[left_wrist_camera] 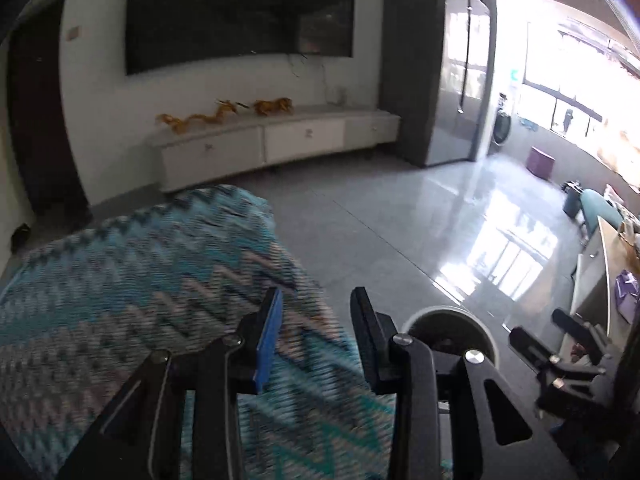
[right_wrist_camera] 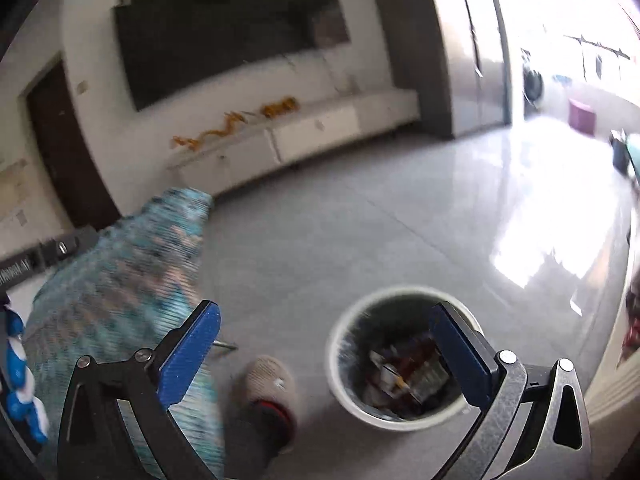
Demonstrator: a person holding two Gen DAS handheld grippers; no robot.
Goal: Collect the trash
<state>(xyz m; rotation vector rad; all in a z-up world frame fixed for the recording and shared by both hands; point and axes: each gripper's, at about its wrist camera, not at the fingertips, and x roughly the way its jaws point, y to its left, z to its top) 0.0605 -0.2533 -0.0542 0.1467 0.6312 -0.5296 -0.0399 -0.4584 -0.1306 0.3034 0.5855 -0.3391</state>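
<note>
Two empty grippers above bin (right_wrist_camera: 404,360).

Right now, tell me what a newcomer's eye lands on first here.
The white bin on the grey floor, right of a slippered foot, with wrappers inside; the open right tongs hang above it. A teal zigzag cloth fills the left, under the open left tongs. A big dark TV is on the far wall.
</note>
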